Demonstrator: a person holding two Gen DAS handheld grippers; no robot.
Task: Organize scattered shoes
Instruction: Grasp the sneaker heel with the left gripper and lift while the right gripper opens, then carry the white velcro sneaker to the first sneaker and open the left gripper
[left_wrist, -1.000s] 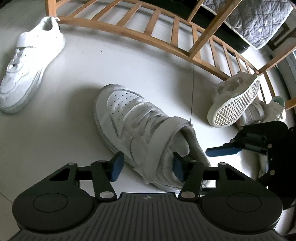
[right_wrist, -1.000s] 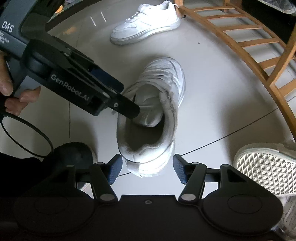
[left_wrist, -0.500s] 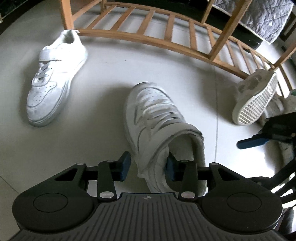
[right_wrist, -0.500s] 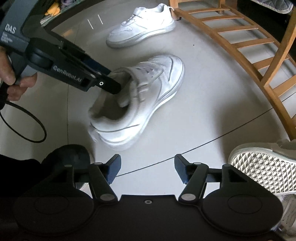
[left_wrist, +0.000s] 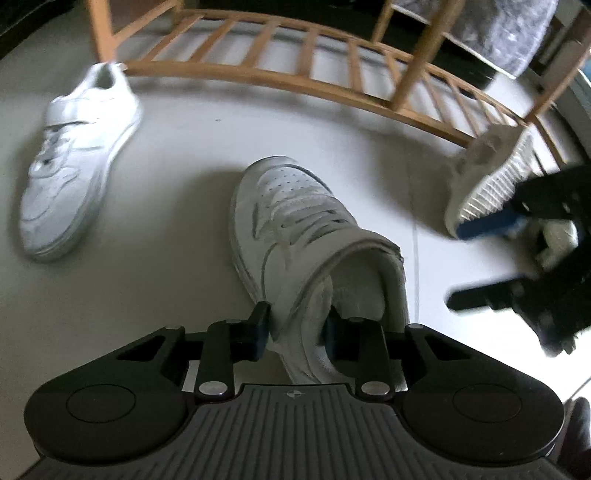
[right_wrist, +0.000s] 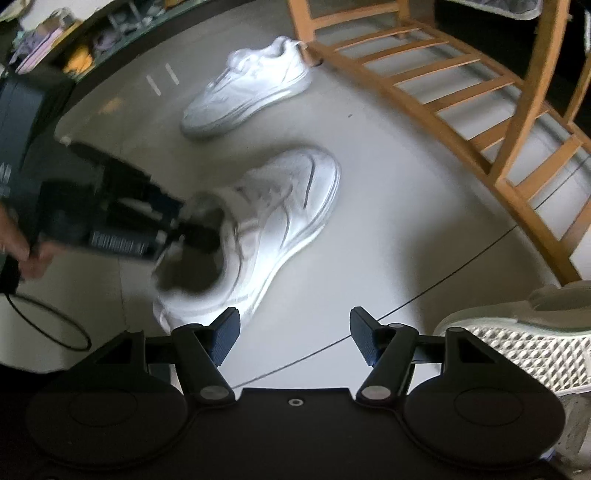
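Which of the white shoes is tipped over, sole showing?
The sneaker with the waffle-tread sole, on its side by the wooden rack. The strap sneaker in the left gripper and the far strap sneaker sit upright.

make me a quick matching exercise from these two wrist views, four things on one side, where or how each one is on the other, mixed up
Things:
1. white strap sneaker with grey lining
2. second white strap sneaker
3. pale shoe with waffle sole
4. right gripper

States:
A. fingers apart, holding nothing
B. lying tipped, sole showing
C. collar pinched by the left gripper
D. flat on the floor, heel by the wooden rack

Pairs: 1-C, 2-D, 3-B, 4-A
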